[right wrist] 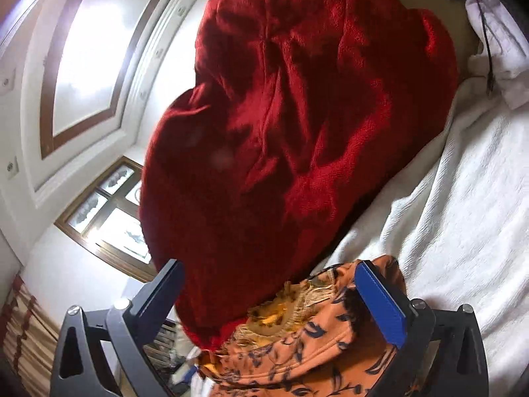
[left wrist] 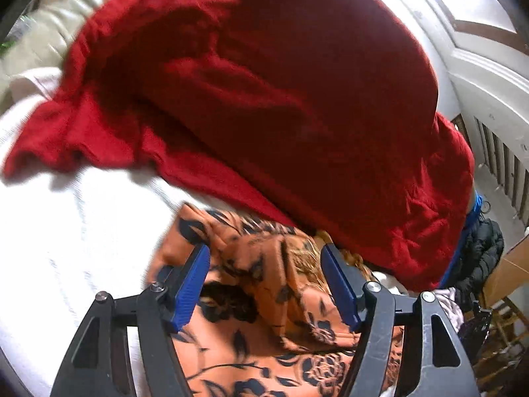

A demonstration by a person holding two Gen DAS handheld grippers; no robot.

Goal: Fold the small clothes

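Two tongs, left tongs [left wrist: 264, 264] and right tongs [right wrist: 271, 284], gaping over two garments.

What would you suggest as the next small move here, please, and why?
Probably lower the left gripper and close it on an edge of the orange floral garment: both grippers' jaws stand open with nothing held, and this garment lies crumpled beneath them on the white bedcover, beside the red knit.

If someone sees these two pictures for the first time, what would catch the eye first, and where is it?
The big red garment dominates both views, heaped across the white bedcover. Next comes the orange garment with dark flowers, bunched just in front of the red one, under both grippers. The left gripper and right gripper both stand open above it.
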